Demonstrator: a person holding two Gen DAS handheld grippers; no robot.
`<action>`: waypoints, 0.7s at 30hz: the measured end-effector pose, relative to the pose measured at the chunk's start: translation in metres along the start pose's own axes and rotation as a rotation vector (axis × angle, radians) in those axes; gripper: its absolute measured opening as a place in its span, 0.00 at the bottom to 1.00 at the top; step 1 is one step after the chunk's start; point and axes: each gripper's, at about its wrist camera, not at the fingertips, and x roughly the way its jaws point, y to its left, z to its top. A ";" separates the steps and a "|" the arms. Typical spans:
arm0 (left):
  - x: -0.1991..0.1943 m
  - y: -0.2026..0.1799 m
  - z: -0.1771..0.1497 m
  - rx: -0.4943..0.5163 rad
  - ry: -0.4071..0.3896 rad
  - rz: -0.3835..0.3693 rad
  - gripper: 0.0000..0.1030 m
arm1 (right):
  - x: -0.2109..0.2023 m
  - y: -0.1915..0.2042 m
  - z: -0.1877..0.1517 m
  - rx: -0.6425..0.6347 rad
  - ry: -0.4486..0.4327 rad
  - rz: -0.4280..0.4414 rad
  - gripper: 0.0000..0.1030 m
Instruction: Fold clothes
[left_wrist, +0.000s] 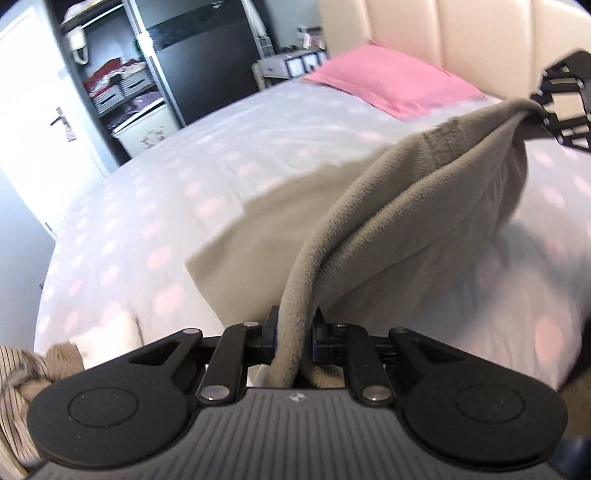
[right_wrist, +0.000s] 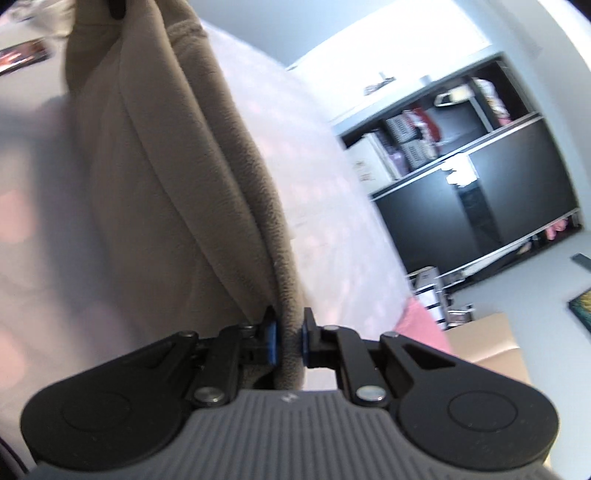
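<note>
The beige garment (left_wrist: 424, 206) is showing a soft, napped fleece surface, matt and slightly fuzzy along its thick edge. The left gripper (left_wrist: 294, 341) is looking like matt black plastic with shiny metal pivot pins and a ribbed grey body; the right gripper (right_wrist: 289, 341) is showing the same finish, with blue pads. The bedspread (left_wrist: 177, 192) is appearing as smooth, matt cloth, and the pink pillow (left_wrist: 391, 83) likewise.

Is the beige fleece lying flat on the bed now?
No. The beige fleece hangs lifted between the left gripper and right gripper, only its lower part on the bed.
</note>
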 end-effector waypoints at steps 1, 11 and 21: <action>0.003 0.011 0.013 -0.021 -0.008 0.003 0.12 | 0.012 -0.011 0.006 0.011 -0.001 -0.012 0.12; 0.122 0.071 0.098 -0.007 0.073 0.087 0.12 | 0.189 -0.090 0.046 0.114 0.051 -0.014 0.12; 0.265 0.087 0.080 0.025 0.212 0.026 0.13 | 0.356 -0.078 0.037 0.156 0.164 0.154 0.13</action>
